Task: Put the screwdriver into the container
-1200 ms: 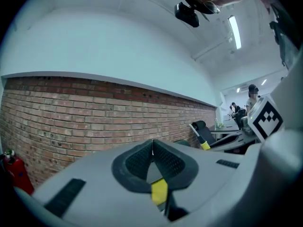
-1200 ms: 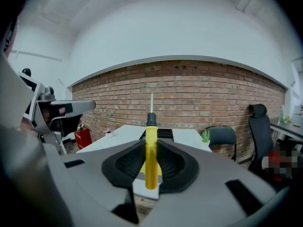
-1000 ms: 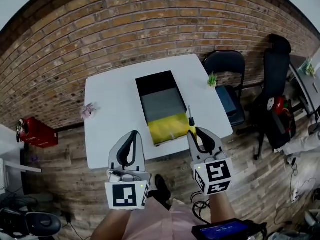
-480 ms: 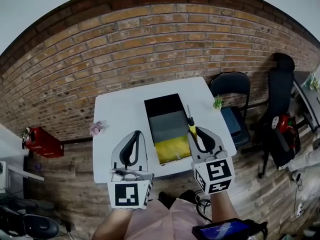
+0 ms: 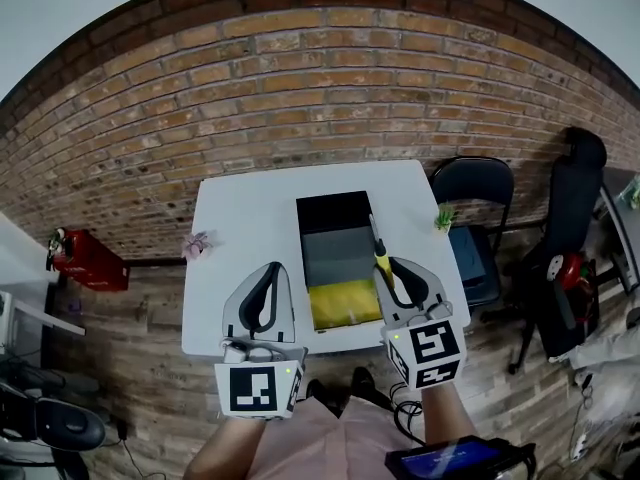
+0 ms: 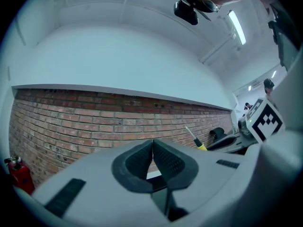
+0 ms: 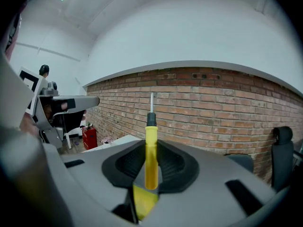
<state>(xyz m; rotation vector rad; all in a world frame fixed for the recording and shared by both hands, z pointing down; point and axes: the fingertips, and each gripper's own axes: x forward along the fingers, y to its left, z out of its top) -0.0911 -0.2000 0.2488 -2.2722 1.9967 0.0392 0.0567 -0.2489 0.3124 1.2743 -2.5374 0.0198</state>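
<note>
A long open container (image 5: 335, 256) with black, grey and yellow sections lies on the white table (image 5: 245, 233). My right gripper (image 5: 400, 283) is shut on the yellow handle of the screwdriver (image 5: 381, 259), held above the table's near right part. The metal shaft points away from me, along the container's right rim. In the right gripper view the screwdriver (image 7: 150, 148) stands upright between the pads of the right gripper (image 7: 150, 161). My left gripper (image 5: 262, 303) hovers over the near table edge left of the container. Seen from its own camera, the left gripper (image 6: 152, 148) is shut on nothing.
A pink flower (image 5: 198, 244) sits at the table's left edge and a small green plant (image 5: 444, 218) at its right edge. Black chairs (image 5: 478, 208) stand to the right. A red extinguisher (image 5: 85, 263) is on the floor at the left. A brick wall (image 5: 300, 98) runs behind the table.
The head view has shifted, so the table sits more central and smaller. The screwdriver's shaft now lines up with the container's right rim. Both grippers keep their grip states.
</note>
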